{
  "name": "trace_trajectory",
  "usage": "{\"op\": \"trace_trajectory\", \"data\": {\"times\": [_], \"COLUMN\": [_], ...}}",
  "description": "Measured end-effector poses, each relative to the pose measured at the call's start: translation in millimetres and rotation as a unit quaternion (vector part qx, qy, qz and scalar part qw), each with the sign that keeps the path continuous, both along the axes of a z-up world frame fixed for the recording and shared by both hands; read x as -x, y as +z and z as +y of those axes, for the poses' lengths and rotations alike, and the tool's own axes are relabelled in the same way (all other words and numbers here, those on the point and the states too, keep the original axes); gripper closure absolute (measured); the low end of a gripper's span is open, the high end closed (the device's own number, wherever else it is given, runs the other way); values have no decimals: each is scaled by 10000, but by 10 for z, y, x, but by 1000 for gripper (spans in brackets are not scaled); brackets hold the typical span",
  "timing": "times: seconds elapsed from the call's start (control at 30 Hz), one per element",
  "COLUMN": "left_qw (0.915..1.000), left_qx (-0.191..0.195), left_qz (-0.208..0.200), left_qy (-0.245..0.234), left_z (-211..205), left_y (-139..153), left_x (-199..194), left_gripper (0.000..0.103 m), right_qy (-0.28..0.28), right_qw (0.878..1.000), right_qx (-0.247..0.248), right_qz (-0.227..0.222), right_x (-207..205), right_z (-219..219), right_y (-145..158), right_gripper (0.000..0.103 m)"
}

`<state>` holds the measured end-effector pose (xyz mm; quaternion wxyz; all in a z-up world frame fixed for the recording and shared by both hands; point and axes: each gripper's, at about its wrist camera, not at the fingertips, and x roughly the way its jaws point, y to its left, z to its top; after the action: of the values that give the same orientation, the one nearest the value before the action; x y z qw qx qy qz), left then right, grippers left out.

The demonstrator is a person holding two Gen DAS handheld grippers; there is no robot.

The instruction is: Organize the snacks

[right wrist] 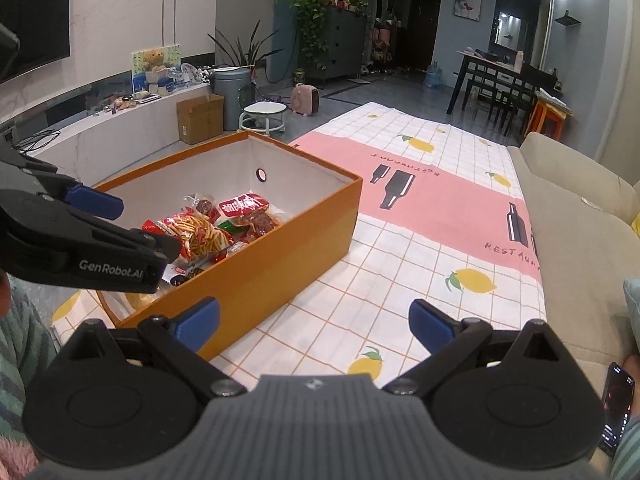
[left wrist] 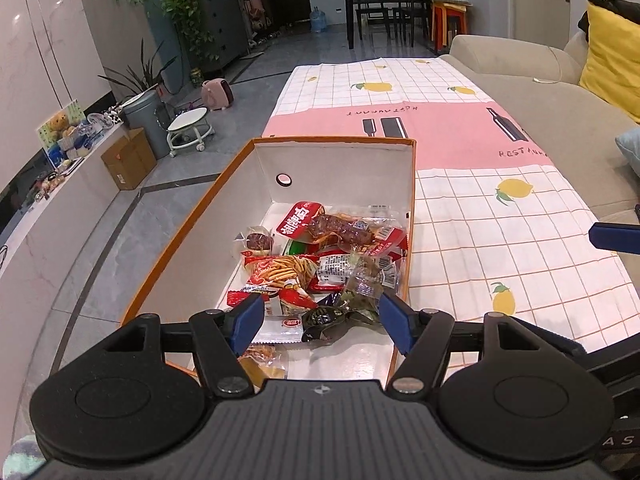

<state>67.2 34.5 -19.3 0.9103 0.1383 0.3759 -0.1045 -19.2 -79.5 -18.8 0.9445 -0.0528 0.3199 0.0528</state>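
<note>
An orange box [left wrist: 192, 236] with white inside walls stands on the lemon-print tablecloth [left wrist: 480, 240] and holds several snack packets [left wrist: 320, 256]: a fries bag, red packs, a meat stick, a dark pack. My left gripper [left wrist: 320, 316] is open and hovers over the near end of the box, just above the dark packet [left wrist: 324, 318]. In the right wrist view the box [right wrist: 256, 264] is at the left with the left gripper [right wrist: 96, 216] above it. My right gripper [right wrist: 314, 326] is open and empty over the cloth, right of the box.
A beige sofa [left wrist: 520, 80] with a yellow cushion [left wrist: 612, 60] runs along the table's right side. A phone [right wrist: 618, 408] lies at the lower right. On the floor to the left are a cardboard carton [left wrist: 128, 158], a grey bin [left wrist: 144, 120] and a stool [left wrist: 188, 130].
</note>
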Motion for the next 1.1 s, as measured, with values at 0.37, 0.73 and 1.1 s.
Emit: {"op": "trace_trajectory", "data": {"times": [0.37, 0.73, 1.1], "left_qw": [10000, 9999, 9998], "left_qx": [-43, -19, -3], "left_qz": [56, 109, 217], "left_qy": [-27, -27, -1], "left_z": [-27, -35, -23], "left_y": [-13, -22, -52], "left_x": [-16, -23, -39], "left_gripper": [25, 25, 25], "right_qy": [-17, -6, 24], "right_qw": [10000, 10000, 10000], "right_qx": [-46, -61, -83], "right_qz": [-21, -25, -16], "right_x": [2, -1, -7], "right_z": [-26, -26, -14], "right_y": [18, 26, 31], "right_gripper": [5, 5, 5]}}
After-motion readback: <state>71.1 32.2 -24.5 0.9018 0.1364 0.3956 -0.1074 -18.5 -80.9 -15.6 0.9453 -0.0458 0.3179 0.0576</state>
